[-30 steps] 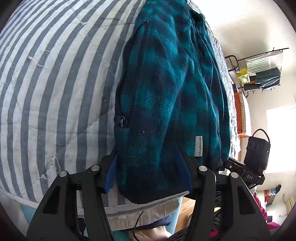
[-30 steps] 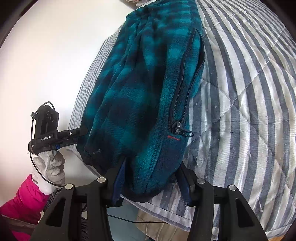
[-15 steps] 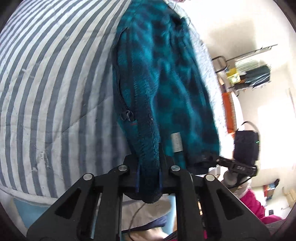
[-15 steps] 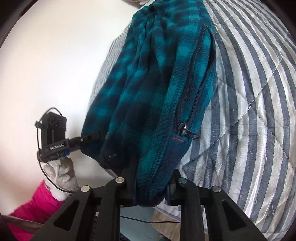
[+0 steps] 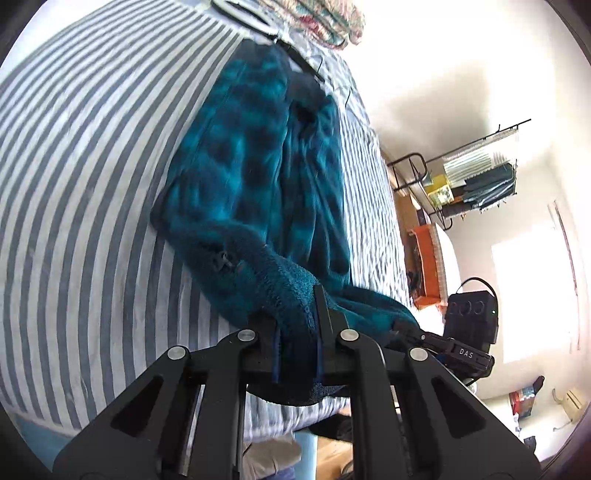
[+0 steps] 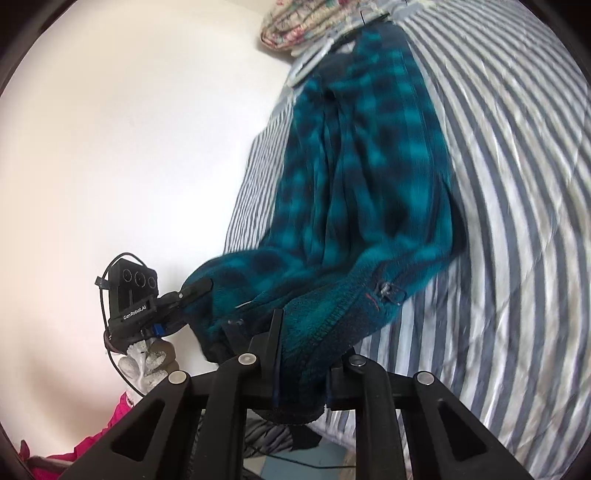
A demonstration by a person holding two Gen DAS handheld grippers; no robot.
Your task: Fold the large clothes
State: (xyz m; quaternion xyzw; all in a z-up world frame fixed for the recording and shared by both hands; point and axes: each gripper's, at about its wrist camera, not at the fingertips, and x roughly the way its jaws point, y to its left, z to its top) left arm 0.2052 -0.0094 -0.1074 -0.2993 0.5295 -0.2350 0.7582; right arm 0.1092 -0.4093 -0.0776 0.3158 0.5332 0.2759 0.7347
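A teal and dark plaid fleece jacket [image 5: 251, 177] lies lengthwise on a blue-and-white striped bed cover [image 5: 92, 166]. My left gripper [image 5: 297, 317] is shut on the jacket's near hem, beside the pocket zip pull [image 5: 221, 260]. The hem is lifted off the bed edge. In the right wrist view, my right gripper [image 6: 303, 347] has the jacket [image 6: 369, 177] hem bunched between its pads, and its jaws are closing. The left gripper [image 6: 192, 291] shows there at the left, pinching the other hem corner.
A floral quilt [image 5: 325, 18] and a flat white item lie at the bed's far end. Right of the bed stand a metal rack with clothes [image 5: 476, 177] and an orange box [image 5: 424, 258]. A white wall [image 6: 110, 147] runs along the bed. A gloved hand [image 6: 147, 362] and a pink sleeve [image 6: 110, 435] are low left.
Both grippers went from open around the hem to shut on it. They then rose, lifting the near end of the jacket off the bed edge.
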